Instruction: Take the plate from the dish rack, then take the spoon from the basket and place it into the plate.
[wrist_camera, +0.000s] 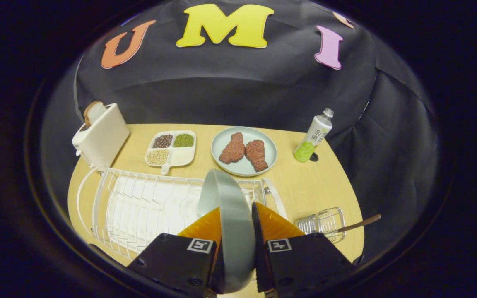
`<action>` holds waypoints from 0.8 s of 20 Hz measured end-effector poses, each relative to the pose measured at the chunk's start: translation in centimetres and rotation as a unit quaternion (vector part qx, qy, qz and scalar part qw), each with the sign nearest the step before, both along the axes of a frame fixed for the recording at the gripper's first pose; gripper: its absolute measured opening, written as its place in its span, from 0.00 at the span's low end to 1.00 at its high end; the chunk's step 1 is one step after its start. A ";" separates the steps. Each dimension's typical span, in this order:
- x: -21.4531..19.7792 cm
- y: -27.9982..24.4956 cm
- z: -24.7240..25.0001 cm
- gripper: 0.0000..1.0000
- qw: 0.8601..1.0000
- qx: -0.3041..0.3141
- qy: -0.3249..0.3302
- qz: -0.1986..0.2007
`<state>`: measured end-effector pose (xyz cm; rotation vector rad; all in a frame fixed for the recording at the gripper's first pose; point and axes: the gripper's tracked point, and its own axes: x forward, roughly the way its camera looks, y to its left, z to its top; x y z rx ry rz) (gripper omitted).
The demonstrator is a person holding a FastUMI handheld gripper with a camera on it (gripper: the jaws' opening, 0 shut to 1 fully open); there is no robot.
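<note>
Your gripper (pixel 236 219) clamps the plate (pixel 228 223) on edge above the rack (pixel 139 203) on the tan table (pixel 304 186); black cloth wall behind.

Your tongs (pixel 236 219) hold the plate (pixel 226 207) on edge with a finger pressed to each face, and those fingers cover its lower sides; its bottom rim runs out of sight below. The plate in turn hides part of the rack (pixel 139 203) behind it, and the rack's near corner is lost under the tongs' left body. The spoon (pixel 358 224) shows you just its handle; the bowl end sits inside the basket (pixel 323 223), too small and wire-crossed to make out. The bread (pixel 93 111) is sunk in the toaster (pixel 102 134), top only. The bottle (pixel 314 138) has print too small to read.
</note>
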<state>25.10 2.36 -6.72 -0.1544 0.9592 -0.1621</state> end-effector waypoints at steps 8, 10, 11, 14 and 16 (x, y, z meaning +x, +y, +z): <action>-0.8 -0.5 5.3 0.34 0.999 -0.020 -0.046 0.012; -2.0 -0.1 6.3 0.34 0.998 -0.004 -0.054 0.024; -2.6 0.2 6.7 0.34 0.998 0.007 -0.058 0.030; -5.3 1.1 7.8 0.33 0.996 0.050 -0.066 0.046; -7.8 1.7 8.0 0.34 0.992 0.090 -0.065 0.058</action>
